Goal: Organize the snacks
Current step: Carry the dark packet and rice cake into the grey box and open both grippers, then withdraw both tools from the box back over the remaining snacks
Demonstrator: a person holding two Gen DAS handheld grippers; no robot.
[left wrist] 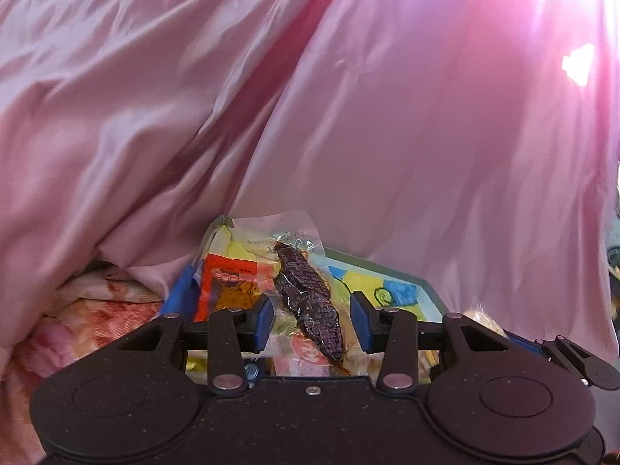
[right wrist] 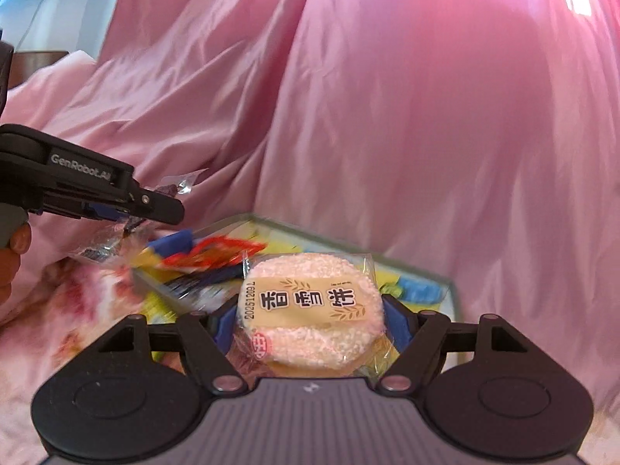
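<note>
Between the right tongs (right wrist: 310, 327), clamped at both sides, sat a round, grainy rice cracker (right wrist: 312, 314) in clear wrap, left tongs (left wrist: 312, 323) gripped a dark glossy dried snack (left wrist: 308, 302) in crinkly film, both raised above a snack-filled tray (right wrist: 426, 273), glossy pink fabric (right wrist: 426, 116) behind.
</note>
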